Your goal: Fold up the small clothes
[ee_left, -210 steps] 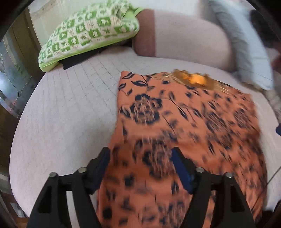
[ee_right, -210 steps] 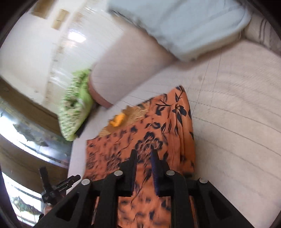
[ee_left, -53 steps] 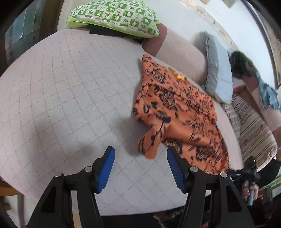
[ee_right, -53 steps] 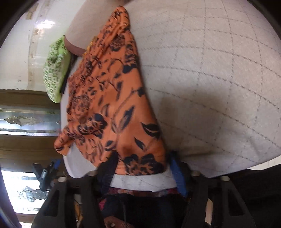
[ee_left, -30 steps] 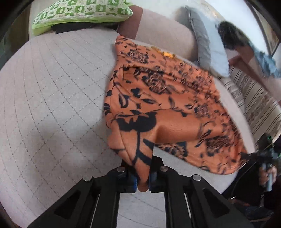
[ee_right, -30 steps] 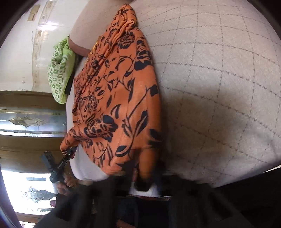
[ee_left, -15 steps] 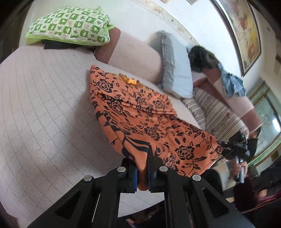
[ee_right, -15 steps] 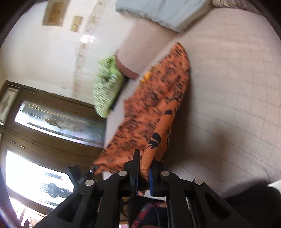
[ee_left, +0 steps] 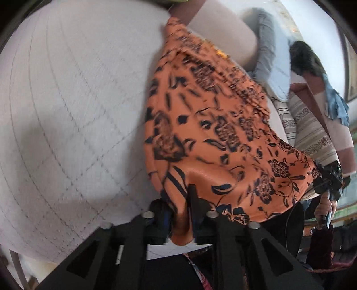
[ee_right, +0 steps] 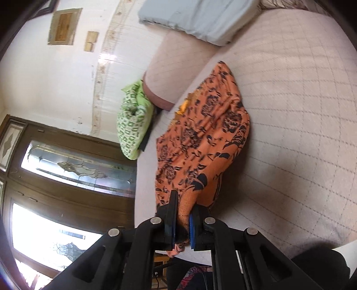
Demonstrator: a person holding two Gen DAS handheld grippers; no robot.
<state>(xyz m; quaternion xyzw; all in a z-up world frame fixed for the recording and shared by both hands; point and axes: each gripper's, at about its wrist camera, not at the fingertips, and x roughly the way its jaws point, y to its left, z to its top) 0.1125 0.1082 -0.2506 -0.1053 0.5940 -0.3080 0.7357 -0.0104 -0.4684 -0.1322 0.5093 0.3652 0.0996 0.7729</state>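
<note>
Compared with half a second earlier, the left wrist view has tipped downward and blurred, and the left gripper (ee_left: 180, 209), then clamped tight on the cloth, shows a wider gap: its jaws are opening, with a corner of the orange floral garment (ee_left: 214, 133) hanging between them. The right gripper (ee_right: 183, 220) remains pinched closed on the opposite corner of the garment (ee_right: 200, 142), its blue pads (ee_right: 191, 227) pressing the fabric. The garment lies on the quilted mattress (ee_left: 67, 100), its far end near the pink bolster (ee_right: 176, 64) and its near hem lifted at the mattress edge. To the garment's left in the left wrist view, the mattress is bare up to its curved border; in the right wrist view a broad bare stretch (ee_right: 301, 111) lies to the right. Count: one garment, two grippers, one green patterned pillow (ee_right: 131, 125), one grey pillow (ee_right: 200, 17), one bolster. A hand (ee_left: 323, 207) grips the right gripper's handle beyond the hem.
</note>
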